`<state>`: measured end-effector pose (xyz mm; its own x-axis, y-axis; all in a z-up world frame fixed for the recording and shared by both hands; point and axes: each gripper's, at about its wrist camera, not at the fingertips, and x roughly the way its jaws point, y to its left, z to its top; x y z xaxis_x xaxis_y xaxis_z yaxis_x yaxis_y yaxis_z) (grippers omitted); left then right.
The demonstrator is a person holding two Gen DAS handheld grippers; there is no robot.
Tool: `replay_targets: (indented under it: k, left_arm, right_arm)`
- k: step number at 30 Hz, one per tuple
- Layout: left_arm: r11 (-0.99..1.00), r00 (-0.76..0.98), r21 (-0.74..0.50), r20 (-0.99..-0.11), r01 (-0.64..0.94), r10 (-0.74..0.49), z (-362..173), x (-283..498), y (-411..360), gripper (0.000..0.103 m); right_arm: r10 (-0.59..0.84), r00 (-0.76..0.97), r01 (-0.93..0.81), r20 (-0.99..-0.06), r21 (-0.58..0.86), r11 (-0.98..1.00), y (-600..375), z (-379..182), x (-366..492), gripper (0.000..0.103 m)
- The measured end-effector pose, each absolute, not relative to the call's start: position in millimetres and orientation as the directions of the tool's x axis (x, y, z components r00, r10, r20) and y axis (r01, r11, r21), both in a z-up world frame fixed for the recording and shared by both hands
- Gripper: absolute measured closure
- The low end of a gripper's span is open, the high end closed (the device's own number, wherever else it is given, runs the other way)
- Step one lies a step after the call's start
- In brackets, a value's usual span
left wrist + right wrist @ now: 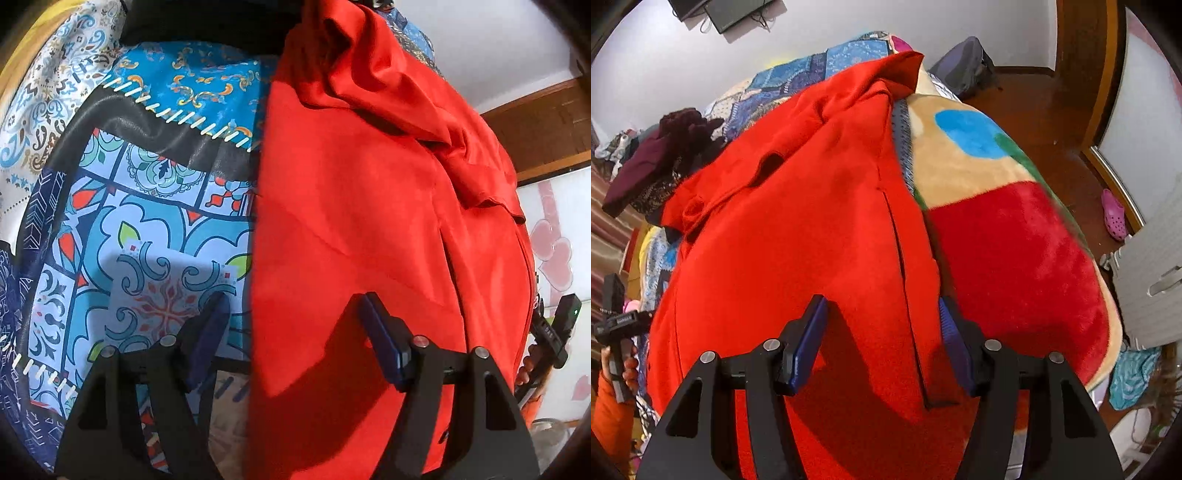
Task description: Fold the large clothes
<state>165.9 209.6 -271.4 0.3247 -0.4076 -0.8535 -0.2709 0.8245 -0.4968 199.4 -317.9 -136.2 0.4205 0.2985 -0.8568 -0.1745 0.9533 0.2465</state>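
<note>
A large red garment (369,221) lies spread on a bed, its top part bunched in folds toward the far end. My left gripper (295,301) is open just above the garment's straight left edge, one finger over the blue patterned bedspread (147,240), the other over red cloth. In the right wrist view the red garment (812,221) fills the middle, with a long slit near its right edge. There my right gripper (882,301) is open over that right edge, and no cloth is pinched between its pads. Each gripper also shows at the rim of the other's view.
A fleece blanket (1015,251) with red, blue and beige patches covers the bed to the garment's right. A maroon pile of clothes (665,147) sits at the far left. A dark bag (967,66), a pink shoe (1113,214) and a white unit (1152,280) stand on the wooden floor.
</note>
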Motion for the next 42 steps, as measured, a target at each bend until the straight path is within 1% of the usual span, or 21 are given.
replay_targets:
  k: [1,2,3,4,5,7,9,11,15,21,24,26,29,32,34,38,42]
  left_arm:
    - [0.827,0.327,-0.499,-0.851,-0.26,-0.411,-269.9,165.0,206.8,0.033]
    - [0.827,0.331,-0.505,-0.846,-0.247,-0.418,-267.1,165.0,203.7,0.044]
    - [0.826,0.336,-0.516,-0.838,-0.228,-0.431,-262.5,164.6,199.0,0.051]
    - [0.825,0.336,-0.522,-0.833,-0.215,-0.439,-257.5,166.1,201.4,0.067]
    - [0.827,0.338,-0.527,-0.828,-0.196,-0.447,-252.5,167.5,197.9,0.085]
    - [0.851,0.356,-0.502,-0.832,-0.157,-0.425,-238.3,171.0,187.2,0.098]
    - [0.866,0.391,-0.486,-0.825,-0.12,-0.408,-222.0,174.0,178.2,0.101]
    - [0.87,0.425,-0.483,-0.811,-0.098,-0.403,-205.9,177.4,173.5,0.101]
    - [0.864,0.502,-0.5,-0.764,-0.063,-0.406,-169.7,188.0,167.1,0.101]
    - [0.862,0.594,-0.506,-0.706,-0.04,-0.386,-133.7,220.1,178.6,0.101]
    - [0.851,0.633,-0.523,-0.674,-0.045,-0.381,-123.6,232.1,192.7,0.101]
    - [0.854,0.65,-0.517,-0.668,-0.056,-0.362,-120.2,241.1,198.6,0.101]
    - [0.876,0.677,-0.473,-0.675,-0.092,-0.294,-122.7,261.5,204.8,0.101]
    - [0.863,0.691,-0.481,-0.676,-0.152,-0.255,-132.4,284.2,219.9,0.101]
    - [0.867,0.688,-0.454,-0.698,-0.207,-0.201,-145.9,299.2,229.4,0.101]
    - [0.878,0.625,-0.371,-0.773,-0.303,-0.111,-183.4,321.7,239.5,0.101]
    - [0.868,0.542,-0.366,-0.829,-0.336,-0.14,-219.0,332.4,243.8,0.101]
  right_arm:
    - [0.299,0.423,-0.177,-0.855,0.246,0.953,-316.5,-136.4,200.4,0.062]
    - [0.295,0.423,-0.178,-0.857,0.24,0.954,-315.2,-136.4,200.9,0.073]
    - [0.274,0.43,-0.169,-0.86,0.221,0.96,-315.0,-136.3,201.5,0.076]
    - [0.263,0.438,-0.163,-0.859,0.212,0.964,-315.0,-134.9,201.4,0.083]
    - [0.261,0.446,-0.159,-0.856,0.211,0.964,-315.9,-132.6,201.4,0.085]
    - [0.28,0.454,-0.157,-0.846,0.234,0.96,-318.5,-128.9,201.8,0.087]
    - [0.27,0.481,-0.156,-0.834,0.222,0.963,-319.3,-122.4,199.3,0.088]
    - [0.257,0.513,-0.154,-0.819,0.207,0.966,-318.6,-113.9,197.5,0.089]
    - [0.282,0.545,-0.172,-0.789,0.225,0.959,-316.9,-98.5,200.4,0.089]
    - [0.327,0.589,-0.241,-0.739,0.225,0.944,-303.4,-68.0,220.8,0.09]
    - [0.329,0.609,-0.257,-0.721,0.213,0.943,-295.5,-59.3,236.4,0.09]
    - [0.323,0.62,-0.257,-0.715,0.203,0.945,-291.2,-57.2,249.2,0.09]
    - [0.306,0.633,-0.236,-0.711,0.199,0.951,-290.3,-59.3,272.5,0.09]
    - [0.288,0.634,-0.199,-0.718,0.209,0.957,-293.5,-66.6,298.3,0.09]
    - [0.27,0.623,-0.175,-0.734,0.205,0.963,-294.3,-77.1,315.3,0.09]
    - [0.251,0.575,-0.145,-0.778,0.205,0.968,-293.2,-105.2,338.9,0.089]
    - [0.243,0.561,-0.142,-0.791,0.197,0.97,-291.4,-120.2,341.7,0.087]
